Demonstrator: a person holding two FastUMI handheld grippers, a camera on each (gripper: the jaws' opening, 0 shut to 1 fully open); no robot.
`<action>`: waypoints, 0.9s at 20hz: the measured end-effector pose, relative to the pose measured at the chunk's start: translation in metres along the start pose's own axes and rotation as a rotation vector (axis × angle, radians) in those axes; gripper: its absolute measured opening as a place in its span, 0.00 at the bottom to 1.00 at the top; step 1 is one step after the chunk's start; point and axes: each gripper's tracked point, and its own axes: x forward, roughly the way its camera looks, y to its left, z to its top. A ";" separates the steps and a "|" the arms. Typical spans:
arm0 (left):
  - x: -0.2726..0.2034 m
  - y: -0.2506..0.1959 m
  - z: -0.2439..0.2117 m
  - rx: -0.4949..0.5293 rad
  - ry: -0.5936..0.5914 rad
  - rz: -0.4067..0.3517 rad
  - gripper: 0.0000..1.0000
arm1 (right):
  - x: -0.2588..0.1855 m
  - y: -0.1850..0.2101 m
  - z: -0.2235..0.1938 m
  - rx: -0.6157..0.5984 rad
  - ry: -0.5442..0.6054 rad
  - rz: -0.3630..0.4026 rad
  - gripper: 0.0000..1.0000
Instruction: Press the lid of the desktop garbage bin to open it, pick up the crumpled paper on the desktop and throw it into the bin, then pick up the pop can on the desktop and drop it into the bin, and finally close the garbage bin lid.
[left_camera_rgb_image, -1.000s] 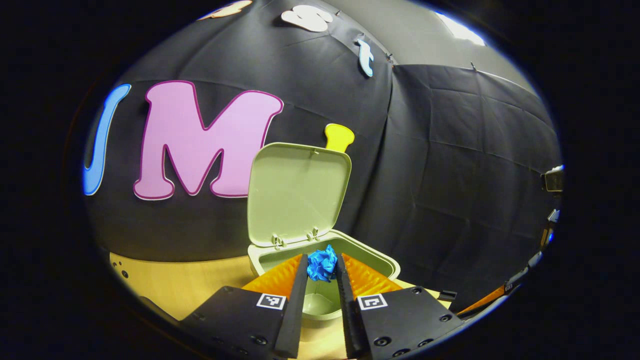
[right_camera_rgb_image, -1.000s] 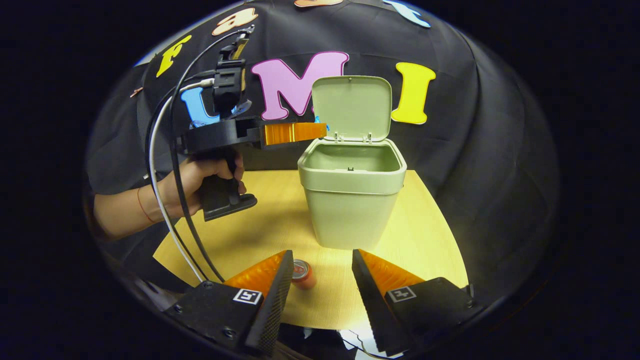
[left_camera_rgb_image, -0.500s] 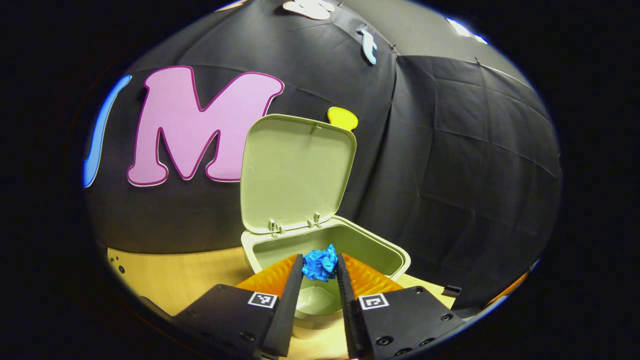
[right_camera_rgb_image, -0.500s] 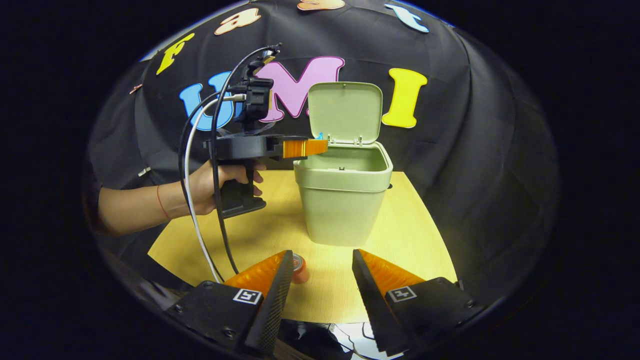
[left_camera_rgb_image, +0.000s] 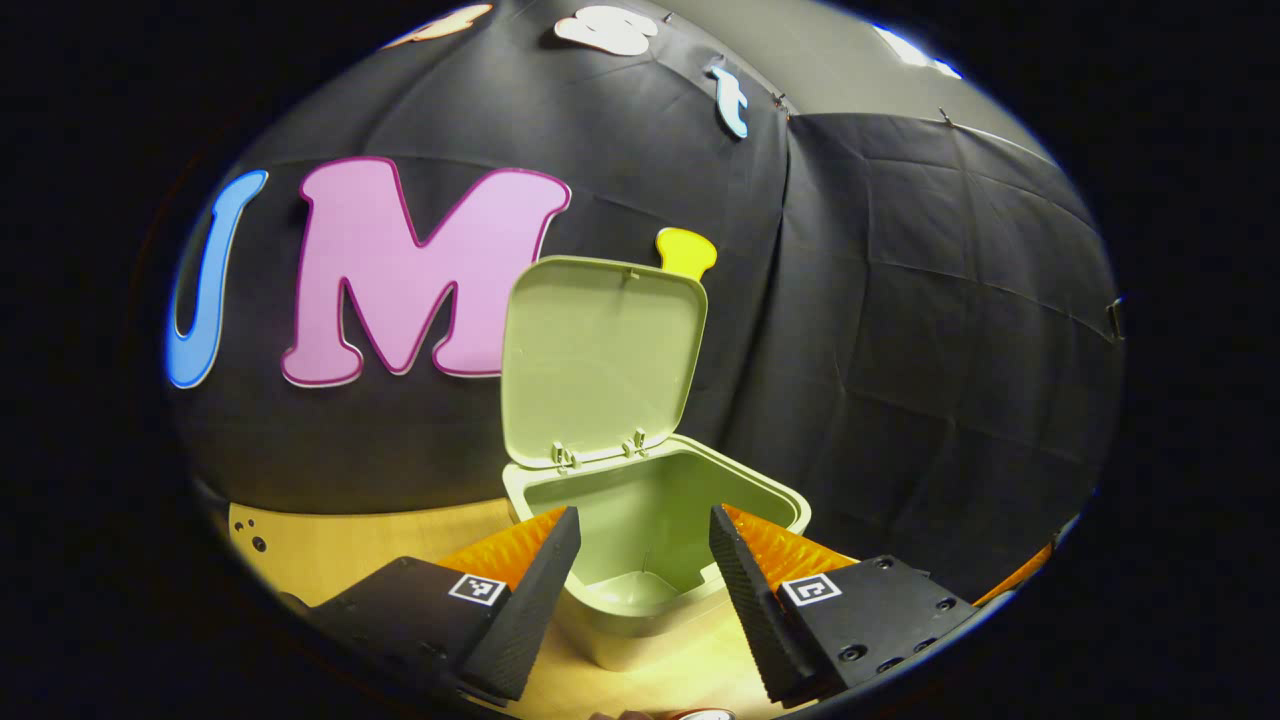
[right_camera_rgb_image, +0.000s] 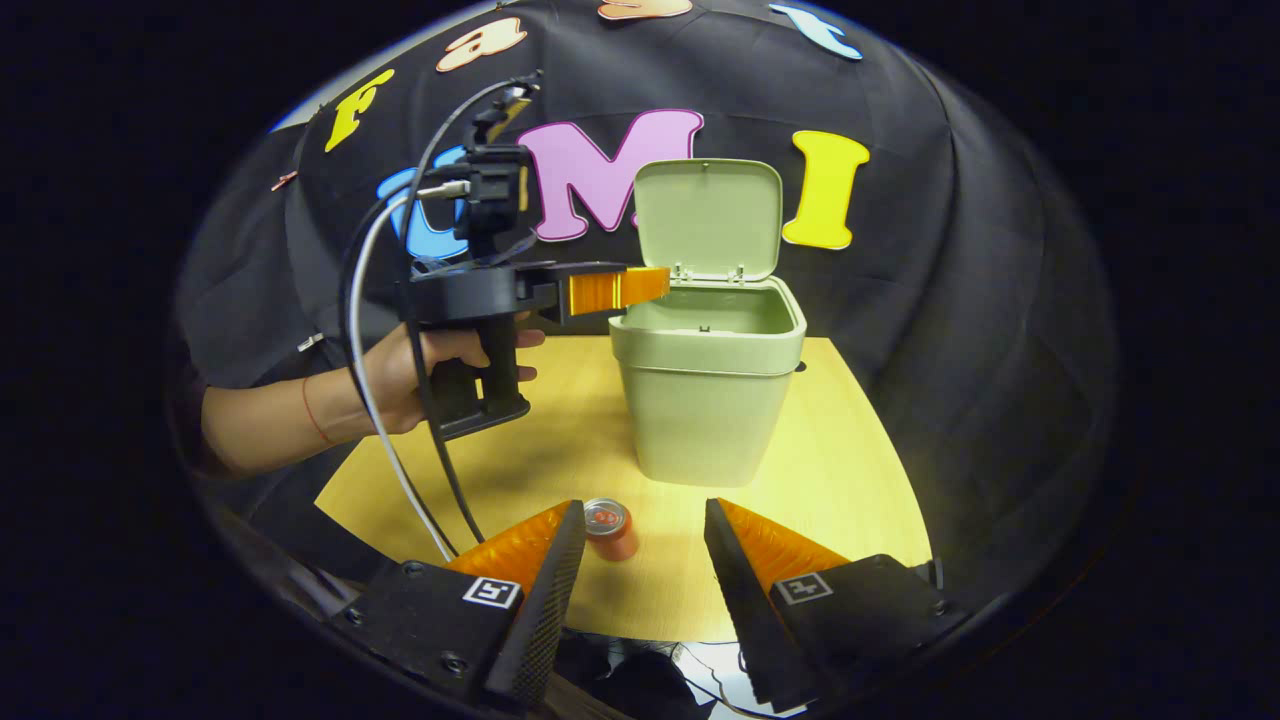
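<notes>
**Left gripper spread over the open bin, right gripper low by the can**

In the right gripper view, a bare hand (right_camera_rgb_image: 440, 365) with a thin red band at the wrist grips the pistol handle of the left gripper (right_camera_rgb_image: 640, 287). It is held level, its fingers reaching just over the near left corner of the pale green plastic desktop bin (right_camera_rgb_image: 705, 420). In the left gripper view that gripper (left_camera_rgb_image: 640, 560) has its fingers spread wide with nothing between them, directly above the bin's mouth (left_camera_rgb_image: 660, 540). The flat green lid (right_camera_rgb_image: 708, 218) stands upright on its rear hinges.

The right gripper (right_camera_rgb_image: 640, 560) sits low at the near edge of the light wooden tabletop (right_camera_rgb_image: 850, 480), its fingers apart and bare. The small red pop can (right_camera_rgb_image: 610, 528) stands upright on the table just ahead of them — nearer the left finger.

The crumpled paper cannot be made out; the bin's floor is only partly in sight in the left gripper view (its near wall hides the rest). A rounded red-and-white rim, cut off, peeks at that view's bottom edge. White and black cables (right_camera_rgb_image: 375, 400) trail down from the left gripper.

Black cloth walls the booth behind the table.
</notes>
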 end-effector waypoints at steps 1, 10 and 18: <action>-0.011 0.002 0.003 0.000 -0.006 0.009 0.87 | 0.004 0.002 -0.002 -0.002 0.008 0.017 0.77; -0.096 0.041 -0.009 -0.012 0.020 0.168 0.89 | 0.053 0.020 -0.036 -0.111 0.113 0.133 0.90; -0.148 0.067 -0.036 -0.061 0.067 0.287 0.90 | 0.102 0.030 -0.074 -0.217 0.221 0.195 0.90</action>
